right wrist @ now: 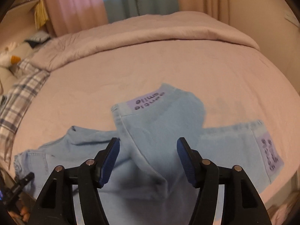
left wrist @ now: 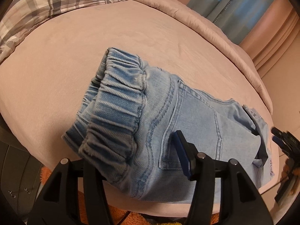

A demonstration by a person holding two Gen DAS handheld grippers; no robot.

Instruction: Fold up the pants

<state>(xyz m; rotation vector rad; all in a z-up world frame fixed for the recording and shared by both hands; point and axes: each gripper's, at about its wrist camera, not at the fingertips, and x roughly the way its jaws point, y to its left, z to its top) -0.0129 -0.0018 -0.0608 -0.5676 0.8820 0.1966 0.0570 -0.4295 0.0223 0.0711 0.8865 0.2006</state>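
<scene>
right tool (right wrist: 148, 159) wide open above the pants (right wrist: 150, 146), holding nothing, so the cloth can drop flat. left tool (left wrist: 131, 159) half open around the waistband (left wrist: 116, 101), maybe loose, can't tell. pants lying on the bed (right wrist: 168, 60).

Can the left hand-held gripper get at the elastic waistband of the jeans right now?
Probably yes. The waistband lies bunched on top of the jeans, just ahead of the left hand-held gripper. Nothing covers it, and the right hand-held gripper is off at the far edge.
</scene>
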